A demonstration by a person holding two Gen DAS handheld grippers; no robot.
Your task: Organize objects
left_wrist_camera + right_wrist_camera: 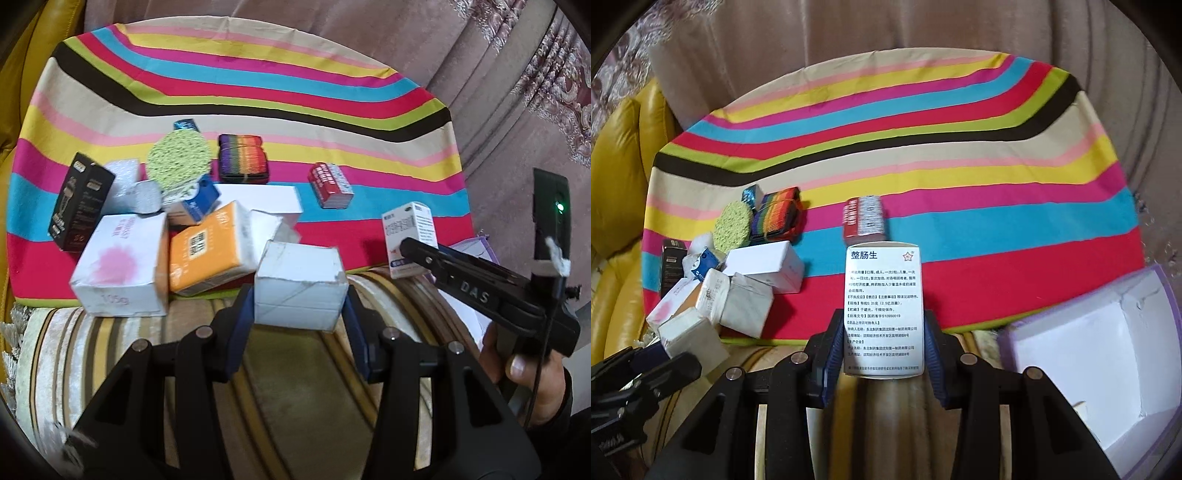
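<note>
While a striped cloth (pixel 258 85) in bright bands covers most of the surface, a lavender open box (pixel 1089 354) with a white inside sits off its near right corner, beside the right gripper. Toward the cloth's left side lies a jumble of cartons: a white box with a pink blot (pixel 122 258), an orange packet (pixel 210 247), a long white box (pixel 258 197), a black carton (pixel 81 206) standing tilted, and a round green sponge (pixel 179 160) leaning on a small blue box (pixel 201 199). Behind them a rainbow-striped pack (pixel 242 158) lies flat, and a red pack (pixel 330 184) lies apart on the blue band.

At the cloth's near edge, the left gripper (pixel 299 306) has its blue pads pressed on both sides of a scuffed white box (pixel 299 288), which sits squarely between the fingers and touches the heap of cartons.

To the right, the right gripper (pixel 884 343) clamps a white medicine box (pixel 882 310) printed with black text; its pads press on the carton's lower sides, and the box stands up from the fingers over the cloth's near edge, in front of the red pack.
</note>
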